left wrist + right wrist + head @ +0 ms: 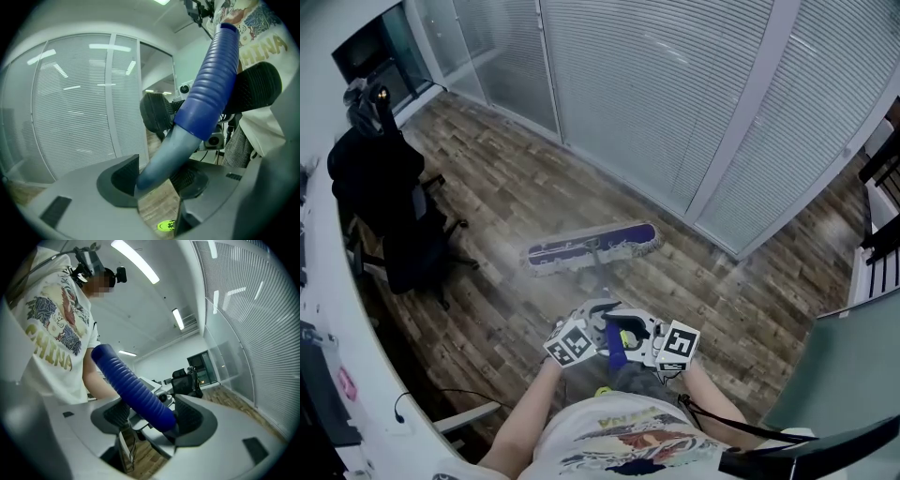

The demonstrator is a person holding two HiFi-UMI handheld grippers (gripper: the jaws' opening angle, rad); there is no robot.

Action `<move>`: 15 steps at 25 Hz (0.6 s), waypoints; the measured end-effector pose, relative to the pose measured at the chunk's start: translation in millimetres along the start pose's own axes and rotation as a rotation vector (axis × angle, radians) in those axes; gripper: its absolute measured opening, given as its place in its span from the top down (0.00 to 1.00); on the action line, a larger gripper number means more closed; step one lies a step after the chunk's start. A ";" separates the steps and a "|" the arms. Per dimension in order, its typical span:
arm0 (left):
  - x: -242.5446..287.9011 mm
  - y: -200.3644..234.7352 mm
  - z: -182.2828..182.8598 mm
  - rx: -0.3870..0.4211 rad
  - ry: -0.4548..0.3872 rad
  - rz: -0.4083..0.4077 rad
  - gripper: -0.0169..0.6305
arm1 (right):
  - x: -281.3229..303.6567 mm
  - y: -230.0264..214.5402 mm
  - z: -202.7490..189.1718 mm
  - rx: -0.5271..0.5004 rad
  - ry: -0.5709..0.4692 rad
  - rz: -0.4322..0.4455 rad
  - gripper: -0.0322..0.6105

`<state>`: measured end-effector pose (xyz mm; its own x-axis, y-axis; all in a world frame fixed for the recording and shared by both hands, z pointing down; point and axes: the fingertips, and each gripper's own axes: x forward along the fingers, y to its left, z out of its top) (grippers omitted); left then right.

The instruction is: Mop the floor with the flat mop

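We have the left claw (157,180) clamped on the grey shaft of the mop handle (164,154) and the right claw (152,416) clamped on its ribbed blue grip (133,390). For a clean stroke, we should press the mop head (592,247) flat and steer it squarely. It lies on the wooden floor (516,187) ahead, its long axis crosswise, the handle running back up towards us.

Wood-plank floor (534,178) bearing flat mop (592,247), black office chair (403,239), perhaps a cable (441,393).
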<state>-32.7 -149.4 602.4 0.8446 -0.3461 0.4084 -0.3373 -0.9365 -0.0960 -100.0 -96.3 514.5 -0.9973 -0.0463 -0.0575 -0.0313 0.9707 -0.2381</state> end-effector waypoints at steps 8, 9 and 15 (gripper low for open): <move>54.4 144.1 11.8 -0.011 0.018 0.035 0.71 | 2.0 -147.1 37.4 0.017 0.003 0.046 0.52; 59.3 157.9 11.6 -0.018 0.020 0.038 0.71 | 2.8 -161.4 40.1 0.023 0.002 0.049 0.52; 62.3 198.6 11.3 -0.029 0.035 0.050 0.71 | 15.3 -197.2 52.5 0.034 0.002 0.070 0.52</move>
<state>-42.4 -357.6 598.6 0.8116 -0.3898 0.4352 -0.3912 -0.9158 -0.0907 -105.5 -300.8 509.7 -0.9971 0.0219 -0.0734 0.0408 0.9629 -0.2668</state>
